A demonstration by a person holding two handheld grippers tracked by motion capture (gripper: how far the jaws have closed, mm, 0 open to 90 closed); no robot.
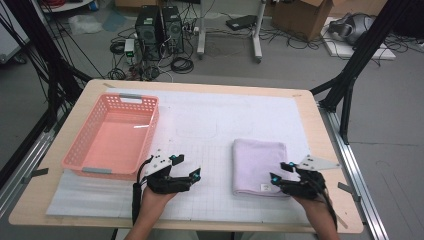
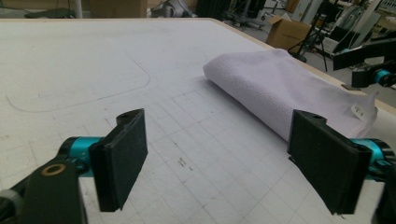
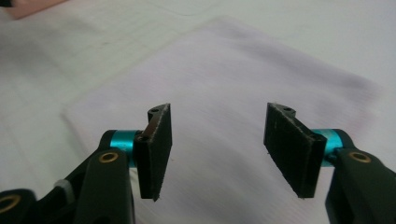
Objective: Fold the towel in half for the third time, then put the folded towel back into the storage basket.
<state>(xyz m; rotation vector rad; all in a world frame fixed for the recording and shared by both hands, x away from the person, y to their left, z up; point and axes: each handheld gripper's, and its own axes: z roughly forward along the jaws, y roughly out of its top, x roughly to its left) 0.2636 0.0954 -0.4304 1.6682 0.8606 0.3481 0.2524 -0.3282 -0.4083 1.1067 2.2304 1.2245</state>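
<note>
Risk: snagging a single layer of the folded towel (image 1: 259, 166).
Right gripper (image 1: 283, 171) and left gripper (image 1: 186, 166) both gape empty; a shallow 9 o'clock bite would unfold it.

Left gripper view: your left gripper (image 2: 219, 161) sits at bottom of frame, jaws wide apart, nothing btwn them. Pads (image 2: 120, 156) are black w/ teal hubs. Below lies the white grid mat (image 2: 196, 140), a faint curved outline drawn upper left. Folded lilac towel (image 2: 285, 91) lies right of center, label at its near end, just beyond the right-hand jaw. Other gripper (image 2: 373, 74) shows at right edge.
</note>
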